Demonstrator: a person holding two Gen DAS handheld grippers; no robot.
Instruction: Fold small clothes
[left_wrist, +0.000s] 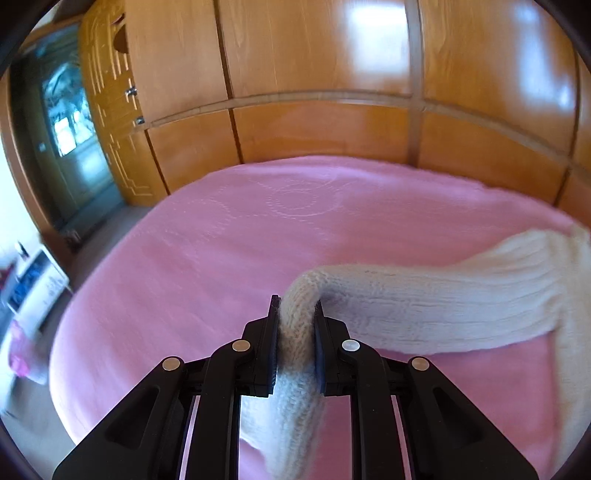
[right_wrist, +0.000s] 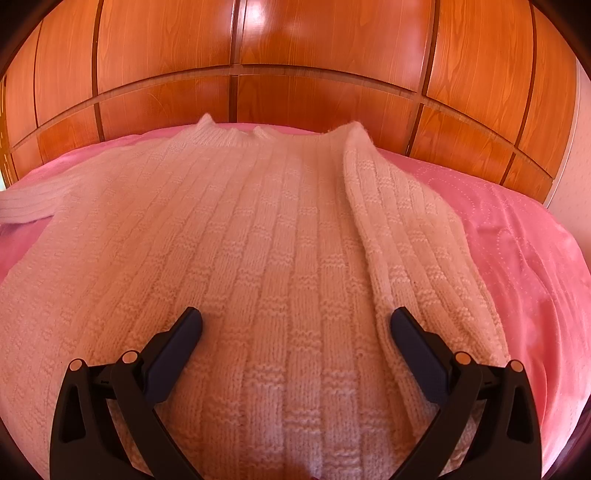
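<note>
One sweater (right_wrist: 258, 240), left gripper (left_wrist: 295, 314) clamping its sleeve (left_wrist: 424, 299), right gripper (right_wrist: 295, 325) spread wide.

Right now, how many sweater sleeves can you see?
2. One sleeve is pinched in the left claw; the other sleeve lies folded over the sweater. None seems hidden.

cream sweater (right_wrist: 258, 240) chunky ribbed knit; pink bedspread (left_wrist: 221, 240) soft, stitched; wardrobe panels (right_wrist: 295, 44) glossy wood

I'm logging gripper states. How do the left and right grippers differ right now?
The left gripper is shut on the sweater sleeve; the right gripper is open, holding nothing. The left lifts the sleeve; the right hovers over the sweater body. Both are black, over the pink bed.
</note>
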